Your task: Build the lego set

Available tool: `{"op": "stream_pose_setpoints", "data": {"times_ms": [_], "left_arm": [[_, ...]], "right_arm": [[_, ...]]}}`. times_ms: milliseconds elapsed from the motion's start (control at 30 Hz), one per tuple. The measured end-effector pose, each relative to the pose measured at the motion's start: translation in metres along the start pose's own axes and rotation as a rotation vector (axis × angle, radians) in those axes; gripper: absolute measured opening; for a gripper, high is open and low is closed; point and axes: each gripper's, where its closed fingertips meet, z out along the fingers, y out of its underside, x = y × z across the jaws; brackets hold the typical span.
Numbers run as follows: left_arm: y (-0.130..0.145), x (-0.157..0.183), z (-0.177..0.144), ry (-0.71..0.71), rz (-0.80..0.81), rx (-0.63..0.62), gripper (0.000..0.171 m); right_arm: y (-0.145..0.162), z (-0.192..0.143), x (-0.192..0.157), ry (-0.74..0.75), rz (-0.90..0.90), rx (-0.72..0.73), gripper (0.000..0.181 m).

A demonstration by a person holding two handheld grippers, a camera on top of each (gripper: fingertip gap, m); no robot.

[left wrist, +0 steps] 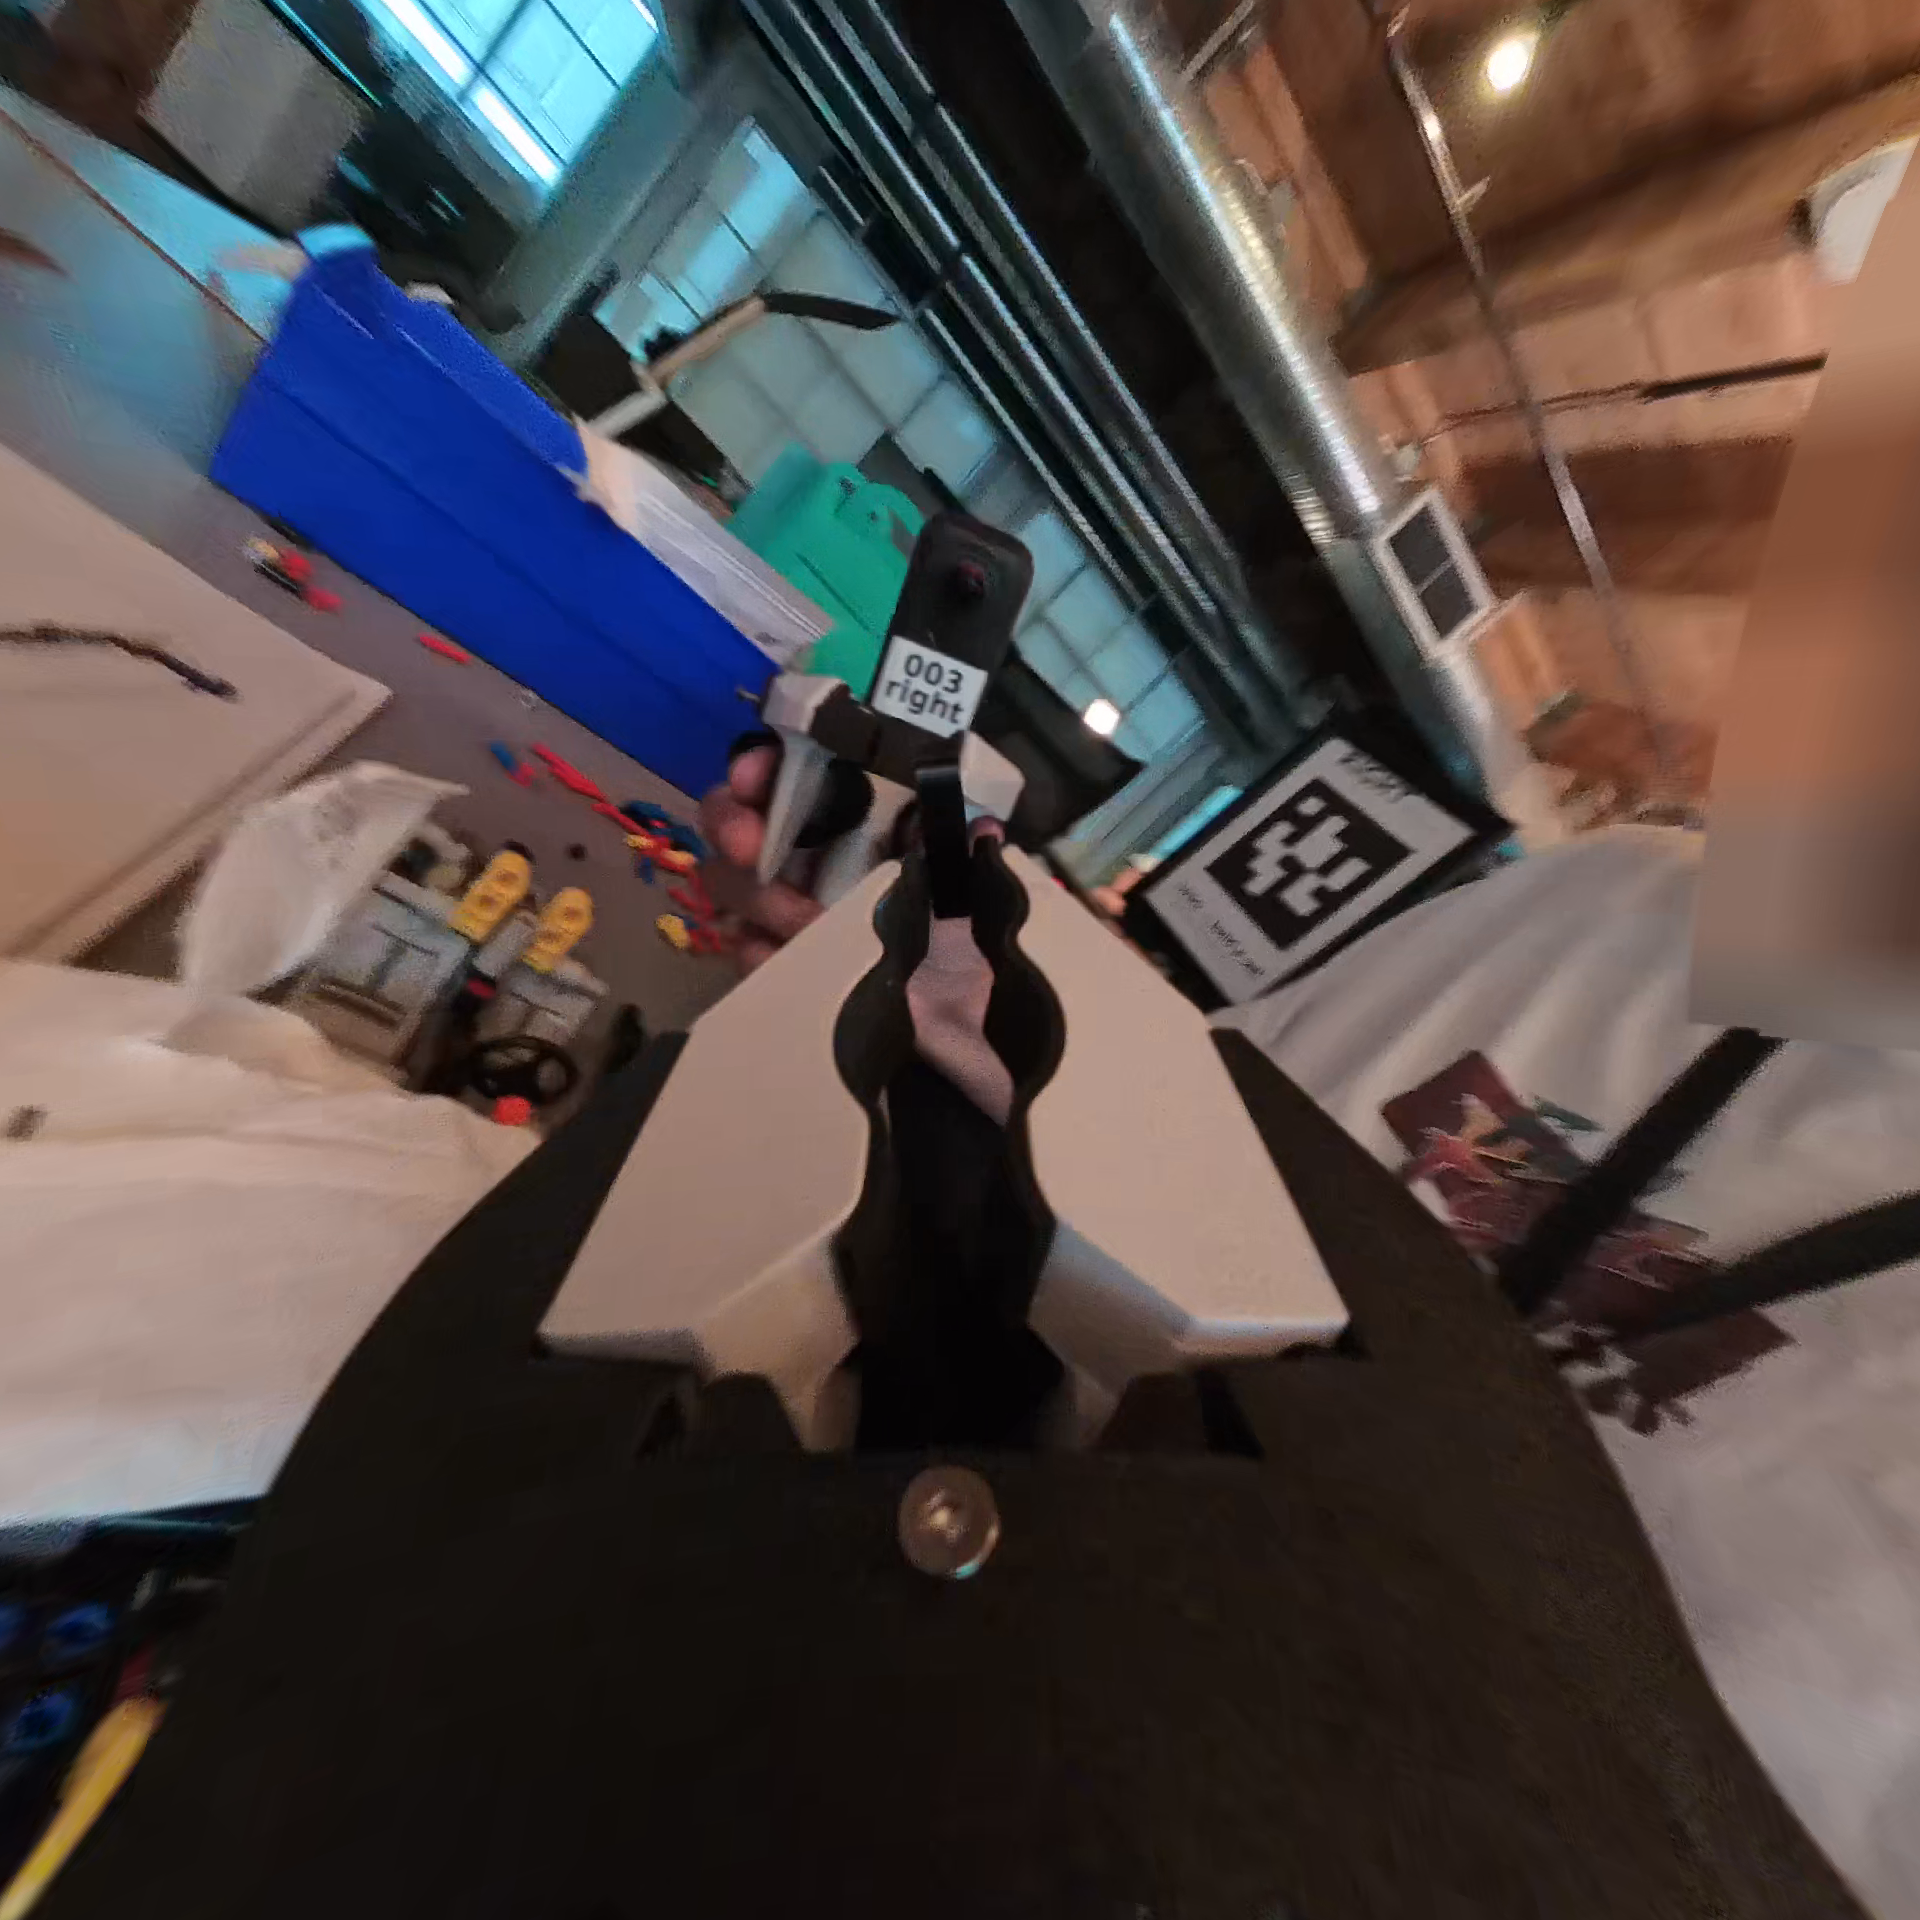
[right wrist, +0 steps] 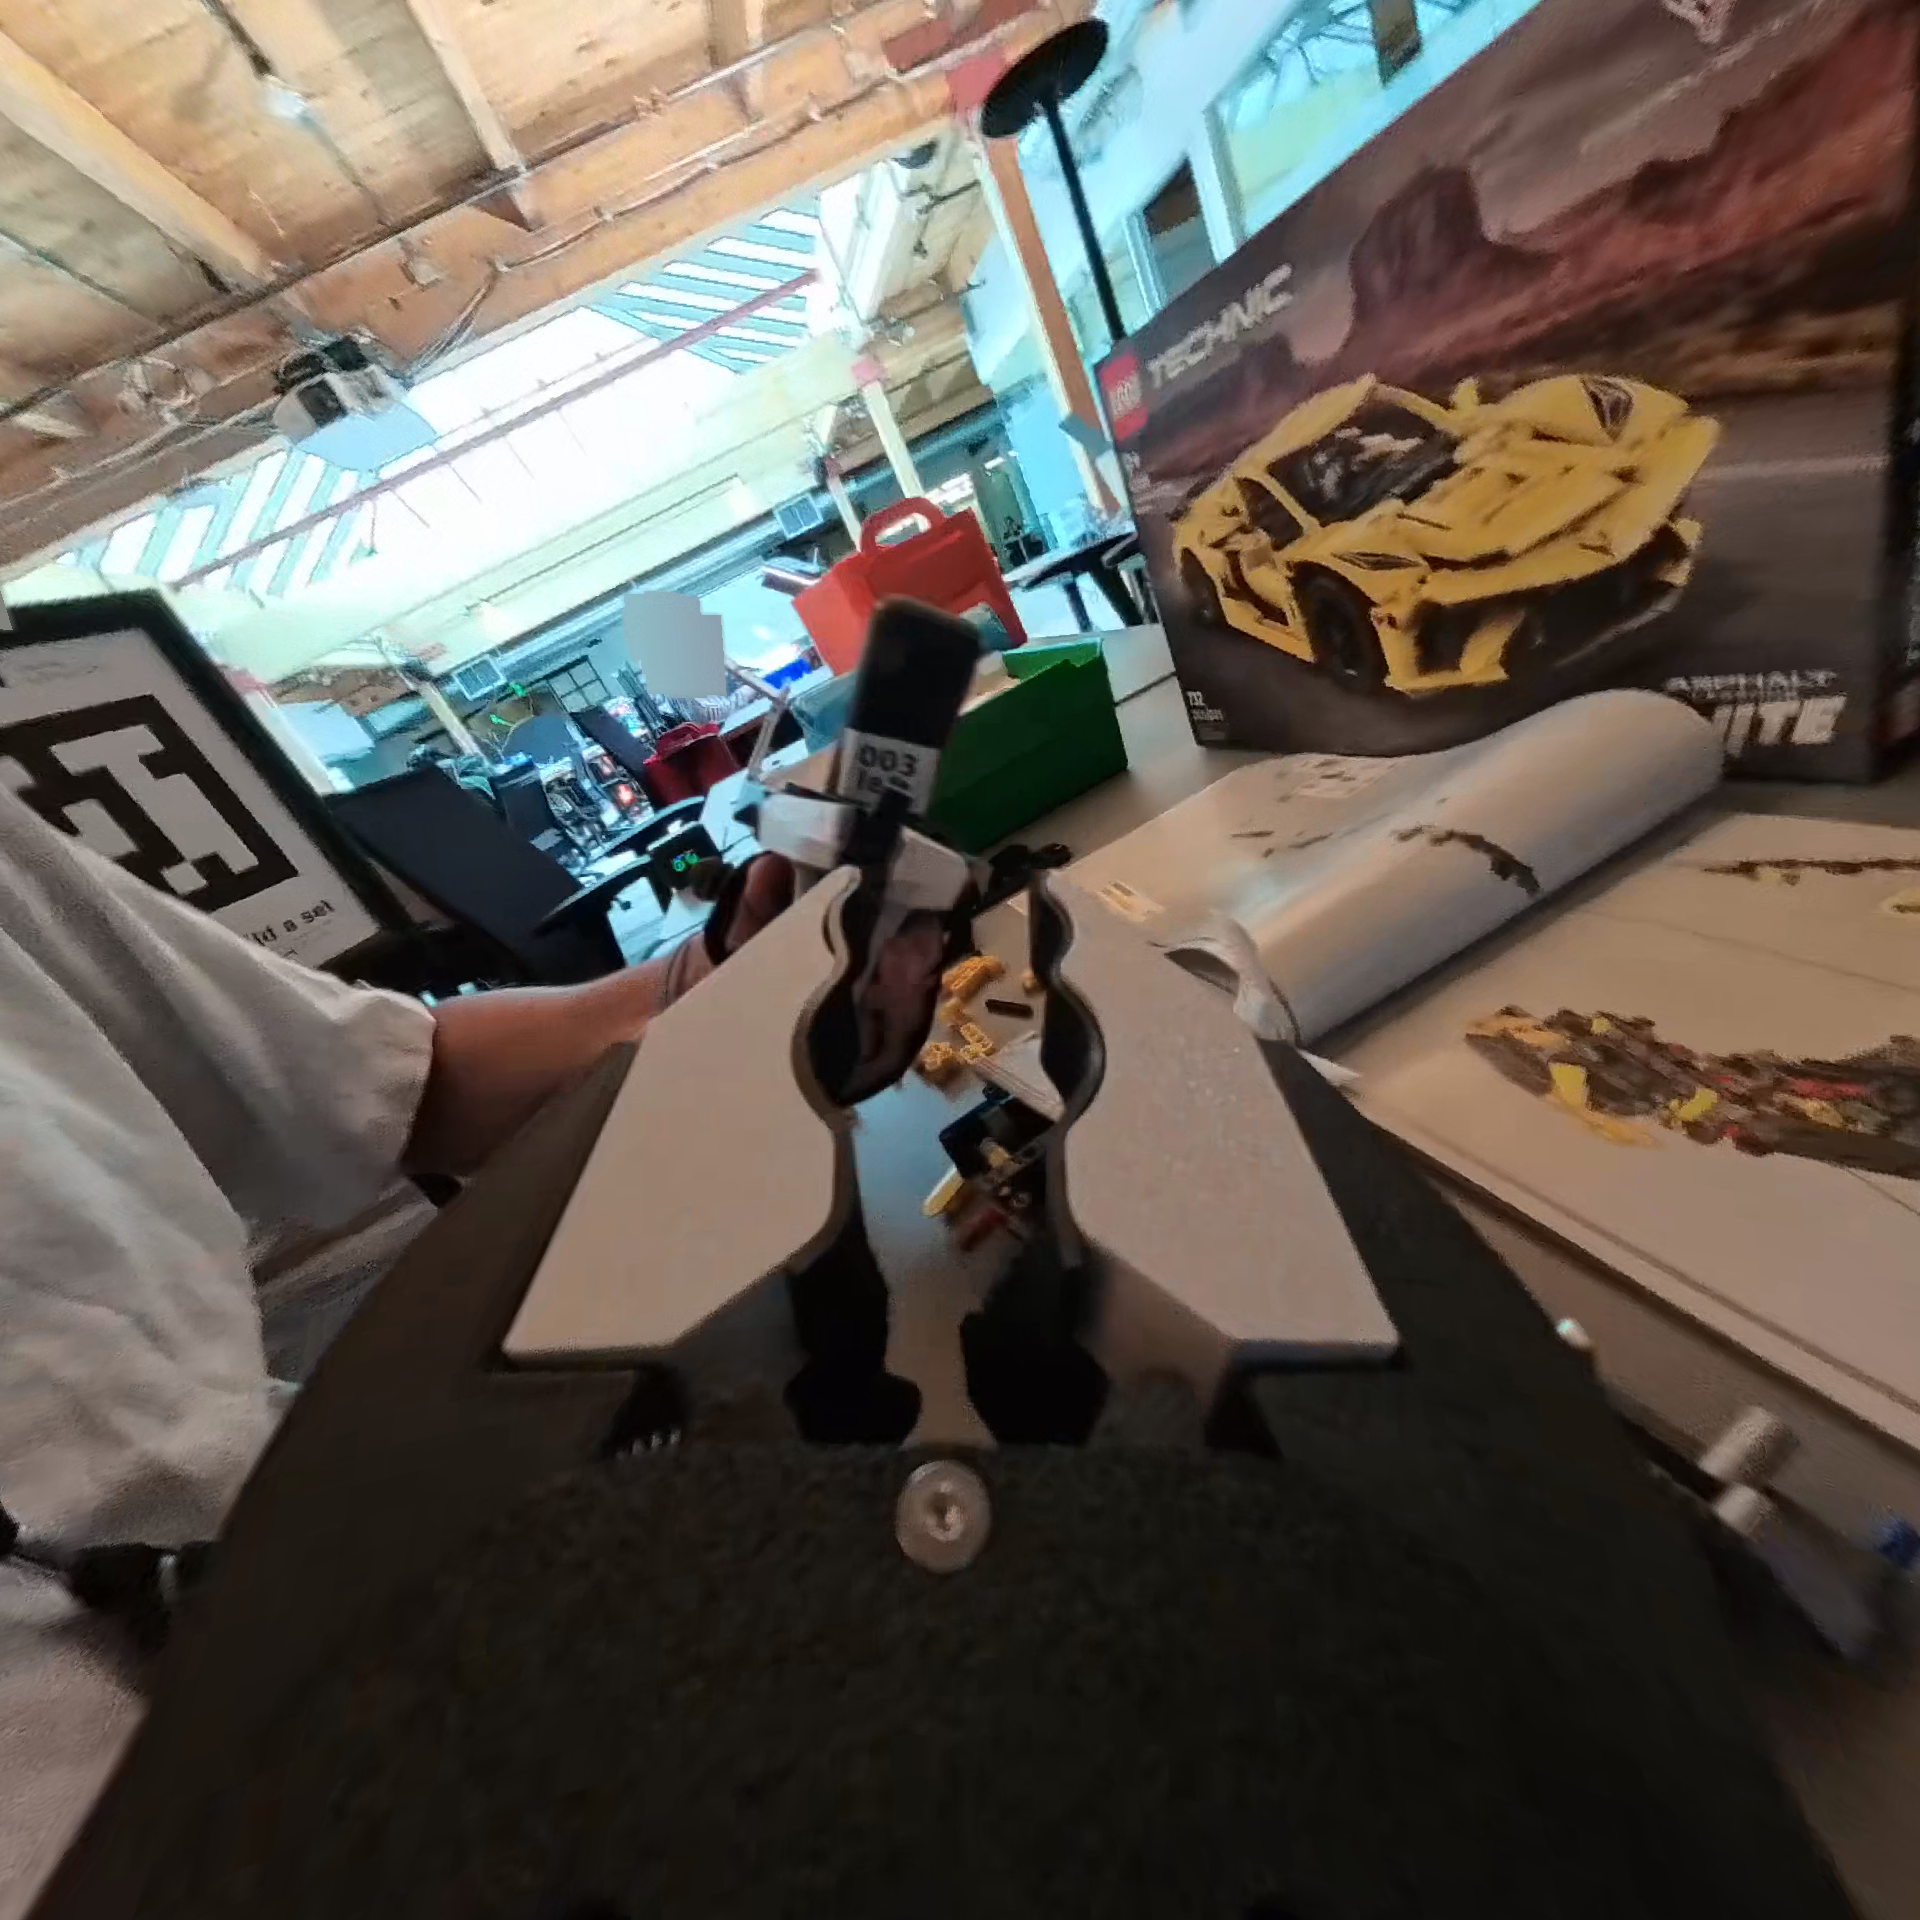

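Observation:
My left gripper (left wrist: pixel 943 878) is shut on a thin black lego piece (left wrist: pixel 938 821) that sticks out past its tips. The right gripper (left wrist: pixel 883 810) faces it, held in a hand, its fingers spread on either side of the piece's far end. In the right wrist view my right gripper (right wrist: pixel 945 888) is open, and the left gripper (right wrist: pixel 883 852) is just beyond its tips. The black piece (right wrist: pixel 1023 860) juts out near my right fingertip. A small black and blue assembly (right wrist: pixel 987 1143) and loose yellow pieces (right wrist: pixel 956 997) lie on the table below.
An open instruction booklet (right wrist: pixel 1558 935) and the set's box (right wrist: pixel 1507 468) are at the right. A green bin (right wrist: pixel 1029 727) and red bag (right wrist: pixel 914 582) stand behind. A blue bin (left wrist: pixel 468 499), scattered coloured pieces (left wrist: pixel 644 831), plastic bags (left wrist: pixel 312 862) and a marker board (left wrist: pixel 1309 862) surround the person's white shirt. The left gripper's tips are roughly 4 cm from the right gripper's.

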Motion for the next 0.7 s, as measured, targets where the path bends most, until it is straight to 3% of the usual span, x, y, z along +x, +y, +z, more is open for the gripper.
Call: {"op": "stream_pose_setpoints", "data": {"times_ms": [233,400,700], "left_arm": [[-0.002,0.01,-0.002,0.061,-0.044,0.042,0.005],[0.001,0.015,-0.003,0.095,-0.104,0.051,0.005],[0.029,0.012,0.005,0.103,-0.153,-0.077,0.005]], "right_arm": [[0.022,0.021,-0.037,-0.095,-0.336,-0.072,0.028],[0.023,0.019,-0.036,0.004,-0.574,-0.073,0.02],[0.037,0.018,-0.046,-0.009,-0.705,-0.138,0.021]]}}
